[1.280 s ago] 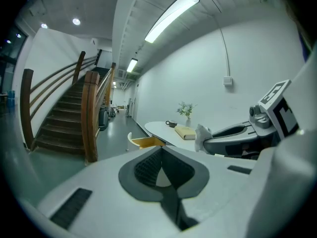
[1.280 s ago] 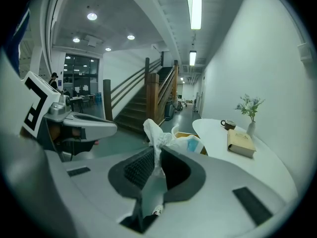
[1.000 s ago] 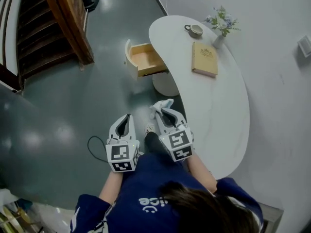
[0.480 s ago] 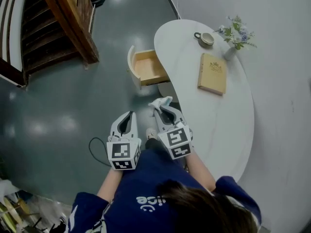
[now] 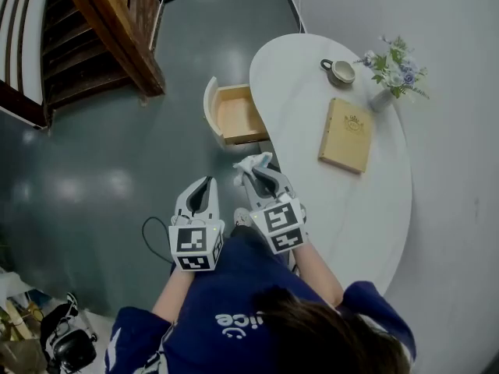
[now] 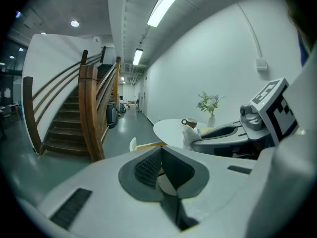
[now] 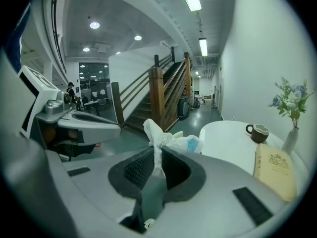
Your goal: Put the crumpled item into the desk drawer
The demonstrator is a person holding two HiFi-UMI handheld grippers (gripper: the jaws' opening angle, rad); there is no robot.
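1. Head view: a person in a dark-blue top stands at the near end of a white oval bench, with a gripper in each hand.
2. The R. gripper has its fingers closed narrow on the crumpled item. It is a white wad w/ a blue patch that sticks out past the tips, held in the air just beside the bench's left edge.
3. The L. gripper has its fingers together w/ nothing btwn them. It sits at 9 o'clock of the R. gripper, alongside but apart.
4. At 12 o'clock of the wad the desk drawer stands pulled open, its light-wood inside showing. It is well apart from the wad.
5. On the bench a tan book lies flat at 2 o'clock of the R. gripper. A cup and a vase of flowers stand near the far end.
6. A wooden staircase rises at 10 o'clock, across the grey floor.
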